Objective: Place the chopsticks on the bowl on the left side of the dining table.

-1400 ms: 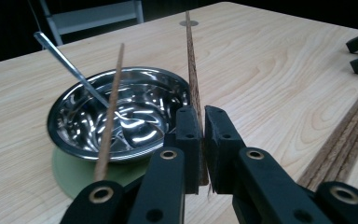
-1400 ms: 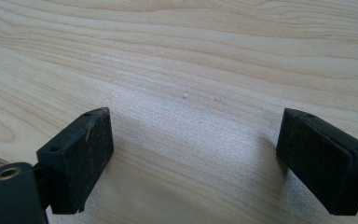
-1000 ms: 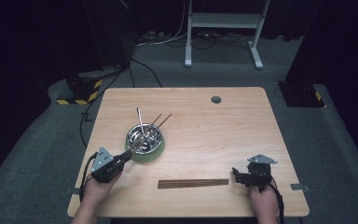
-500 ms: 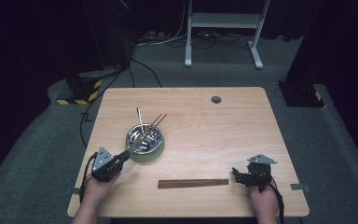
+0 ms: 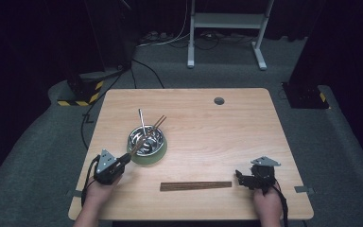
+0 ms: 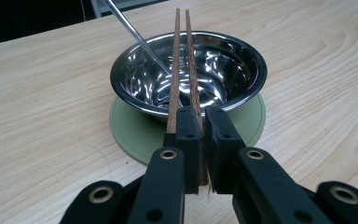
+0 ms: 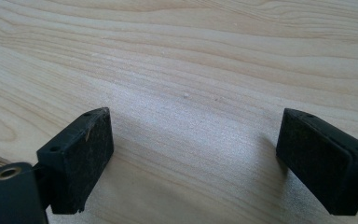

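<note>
I keep my left hand-held gripper (image 6: 199, 140) clamped on the chopsticks (image 6: 182, 60), their tips over the steel bowl (image 6: 242, 56) on its green mat (image 6: 126, 126), while my right hand-held gripper (image 7: 193, 154) rests wide open, empty, on the tabletop (image 7: 191, 56).

The bowl (image 5: 146, 140) stands on a round mat (image 5: 152, 154) at the desk's (image 5: 246, 137) left half. A metal rod (image 5: 142, 122) leans in the bowl, and the chopsticks (image 6: 182, 70) lie across its rim. The left gripper (image 5: 123, 158) is just before the bowl and to its left. A wooden strip (image 5: 195, 186) lies to the bowl's right and nearer the front edge; the right gripper (image 5: 239, 176) sits beyond that strip's right end.
</note>
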`<state>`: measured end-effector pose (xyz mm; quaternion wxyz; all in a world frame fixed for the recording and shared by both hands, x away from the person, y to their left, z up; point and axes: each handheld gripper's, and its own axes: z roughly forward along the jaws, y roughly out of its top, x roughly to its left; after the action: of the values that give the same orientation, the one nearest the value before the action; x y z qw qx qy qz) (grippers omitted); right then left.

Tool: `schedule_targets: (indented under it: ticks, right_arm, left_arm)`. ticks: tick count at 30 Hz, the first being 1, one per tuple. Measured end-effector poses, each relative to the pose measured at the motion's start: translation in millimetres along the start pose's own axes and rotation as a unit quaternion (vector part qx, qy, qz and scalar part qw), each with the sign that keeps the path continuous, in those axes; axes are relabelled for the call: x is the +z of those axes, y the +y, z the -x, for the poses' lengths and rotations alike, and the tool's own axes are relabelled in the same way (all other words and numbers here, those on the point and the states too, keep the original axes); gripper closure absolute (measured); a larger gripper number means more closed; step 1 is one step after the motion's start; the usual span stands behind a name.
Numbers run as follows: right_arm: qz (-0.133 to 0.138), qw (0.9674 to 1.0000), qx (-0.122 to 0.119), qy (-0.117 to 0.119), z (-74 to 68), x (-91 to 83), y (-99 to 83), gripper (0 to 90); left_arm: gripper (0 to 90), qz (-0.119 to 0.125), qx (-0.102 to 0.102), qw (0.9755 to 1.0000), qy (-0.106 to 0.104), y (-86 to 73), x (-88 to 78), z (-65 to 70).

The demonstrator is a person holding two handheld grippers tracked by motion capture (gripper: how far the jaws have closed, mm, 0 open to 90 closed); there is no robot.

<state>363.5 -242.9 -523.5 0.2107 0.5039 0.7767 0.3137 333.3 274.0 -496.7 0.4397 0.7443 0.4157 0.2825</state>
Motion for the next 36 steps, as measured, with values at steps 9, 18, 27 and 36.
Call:
schedule_targets:
  ticks: [9, 18, 27, 36]
  right_arm:
    - [0.004, 1.0, -0.001, -0.002, -0.2, 0.7, -0.3, 10.4]
    - [-0.002, 1.0, 0.0, 0.002, -0.4, -0.2, -0.1, 10.4]
    - [-0.002, 1.0, 0.0, 0.002, -0.4, -0.2, -0.1, 10.4]
    - [0.001, 1.0, 0.0, 0.0, -0.6, 0.4, -0.2, 10.4]
  left_arm:
    - [83.9, -0.01, 0.011, 0.9998, 0.01, -0.6, 2.3, 2.8]
    - [81.8, -0.002, 0.01, 0.9999, 0.012, 0.0, 0.4, 2.9]
    - [55.8, 0.028, -0.021, 0.9992, 0.019, 2.0, -5.9, -1.3]
    - [38.4, 0.004, -0.012, 0.9998, 0.015, -5.2, 3.2, -4.8]
